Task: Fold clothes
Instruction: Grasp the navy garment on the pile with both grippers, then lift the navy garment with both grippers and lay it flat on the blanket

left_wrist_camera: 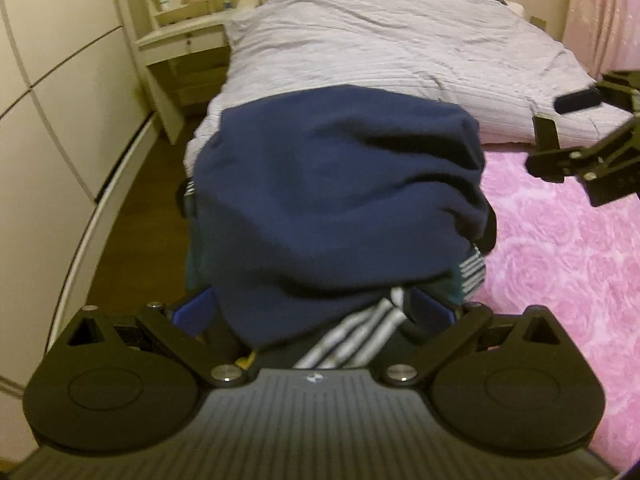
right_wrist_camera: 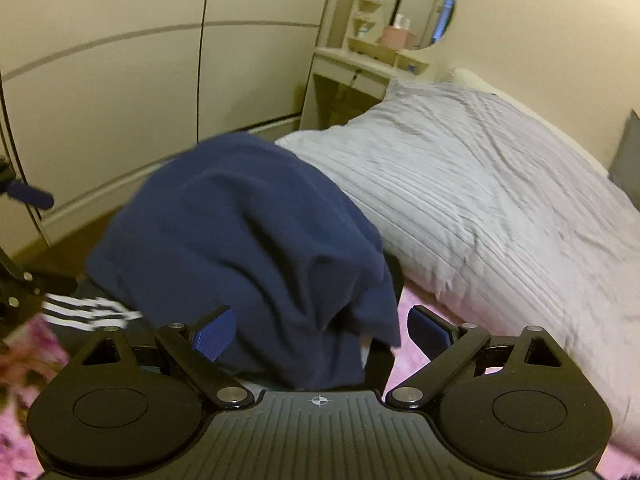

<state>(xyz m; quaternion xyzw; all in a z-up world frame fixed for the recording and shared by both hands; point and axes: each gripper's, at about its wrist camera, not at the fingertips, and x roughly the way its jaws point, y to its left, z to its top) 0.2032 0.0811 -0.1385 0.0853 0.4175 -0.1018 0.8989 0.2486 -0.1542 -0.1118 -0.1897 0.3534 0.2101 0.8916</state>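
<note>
navy garment (right_wrist_camera: 248, 248) heaped across the right gripper (right_wrist_camera: 320, 332), blue pads (right_wrist_camera: 214, 334) spread wide at 5 and 7 o'clock, cloth draped between. striped fabric (right_wrist_camera: 88, 312) poking out at 9 o'clock, beside the left gripper (right_wrist_camera: 24, 236). grey duvet (right_wrist_camera: 480, 200) toward 2 o'clock, touching the navy heap. pink blanket (right_wrist_camera: 412, 356) underneath. white dresser (right_wrist_camera: 356, 76) and round mirror (right_wrist_camera: 428, 4) at 1 o'clock.

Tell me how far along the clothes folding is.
Little looks done: the navy garment is a rumpled bundle over striped fabric. In hand: the left claw straddles it; grip unclear. The right claw is open, empty. Left: smoothing and folding both.
</note>
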